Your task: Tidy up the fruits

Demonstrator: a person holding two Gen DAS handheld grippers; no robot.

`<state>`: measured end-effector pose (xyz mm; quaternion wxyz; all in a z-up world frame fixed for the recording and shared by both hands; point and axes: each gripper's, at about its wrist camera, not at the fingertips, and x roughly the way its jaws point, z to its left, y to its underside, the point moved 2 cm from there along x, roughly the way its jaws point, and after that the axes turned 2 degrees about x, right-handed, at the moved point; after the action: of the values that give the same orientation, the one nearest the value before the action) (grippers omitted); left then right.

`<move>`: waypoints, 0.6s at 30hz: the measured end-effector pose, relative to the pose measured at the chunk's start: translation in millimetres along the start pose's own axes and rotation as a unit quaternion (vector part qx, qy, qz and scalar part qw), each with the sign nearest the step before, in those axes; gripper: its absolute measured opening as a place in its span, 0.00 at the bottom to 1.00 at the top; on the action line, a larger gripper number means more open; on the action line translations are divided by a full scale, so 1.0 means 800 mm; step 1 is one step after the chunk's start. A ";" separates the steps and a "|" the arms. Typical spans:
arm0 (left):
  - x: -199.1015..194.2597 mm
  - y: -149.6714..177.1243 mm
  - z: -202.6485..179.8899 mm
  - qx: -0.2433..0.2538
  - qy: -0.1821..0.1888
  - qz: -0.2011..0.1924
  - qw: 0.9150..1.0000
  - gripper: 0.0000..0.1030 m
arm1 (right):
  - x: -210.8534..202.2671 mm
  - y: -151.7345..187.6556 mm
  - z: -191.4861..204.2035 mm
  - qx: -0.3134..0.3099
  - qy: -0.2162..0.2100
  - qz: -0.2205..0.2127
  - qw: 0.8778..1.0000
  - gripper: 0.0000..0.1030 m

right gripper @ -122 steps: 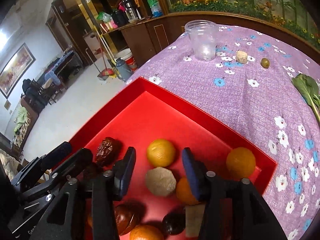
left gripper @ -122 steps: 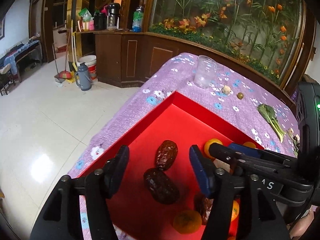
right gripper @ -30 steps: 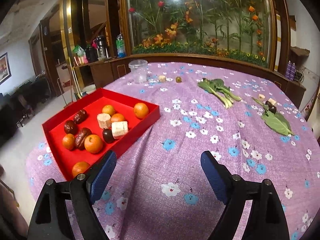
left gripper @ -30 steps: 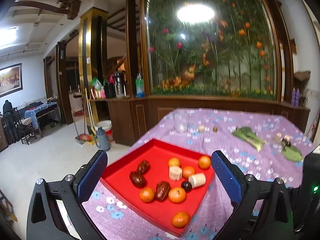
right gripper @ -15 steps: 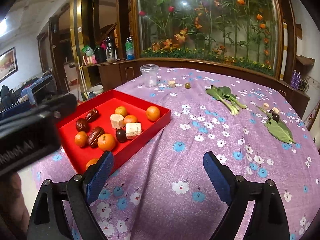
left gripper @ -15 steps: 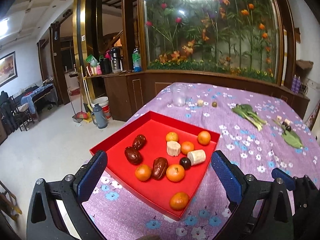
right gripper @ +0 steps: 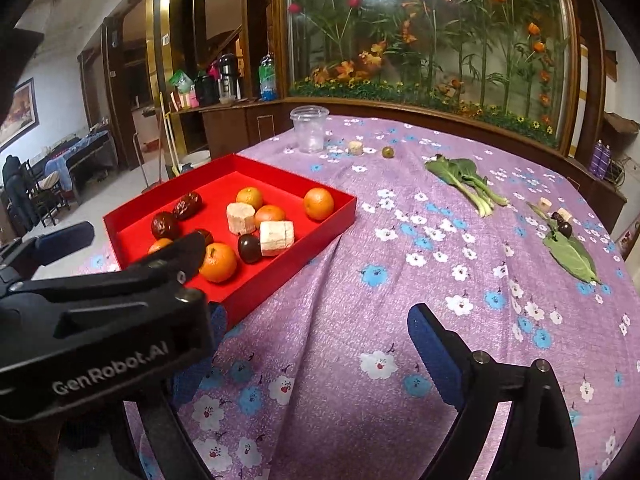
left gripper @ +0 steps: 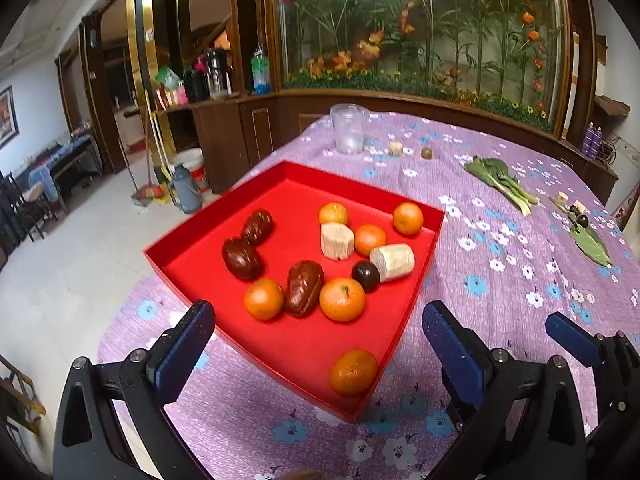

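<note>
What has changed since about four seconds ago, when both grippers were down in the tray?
Both grippers pulled back out of the red tray and opened wide, empty. The left gripper has lately tipped down toward the fruit; the right gripper, its jaws just opening further, hangs over the cloth. The oranges, dates and cup lie as before.

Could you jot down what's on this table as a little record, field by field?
Tray: red tray on a purple flowered cloth
In tray: six oranges, three wrinkled brown dates, two pale cut chunks, one dark round fruit
Outside tray: clear plastic cup, leafy greens
Left gripper: open, empty
Right gripper: open, empty
</note>
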<state>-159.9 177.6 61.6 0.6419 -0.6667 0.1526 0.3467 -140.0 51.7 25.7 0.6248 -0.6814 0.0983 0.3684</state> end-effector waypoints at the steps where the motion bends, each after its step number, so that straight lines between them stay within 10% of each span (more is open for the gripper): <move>1: 0.003 0.001 0.000 -0.001 0.001 0.003 1.000 1.00 | 0.001 0.000 0.001 -0.001 0.000 0.002 1.000 0.92; 18: 0.017 0.005 0.006 -0.013 0.012 0.021 1.000 1.00 | 0.013 -0.003 0.028 -0.040 -0.001 0.011 0.999 0.93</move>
<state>-154.4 185.1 49.7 0.6241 -0.6757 0.1695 0.3538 -139.9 75.9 22.1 0.5931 -0.7043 0.0901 0.3796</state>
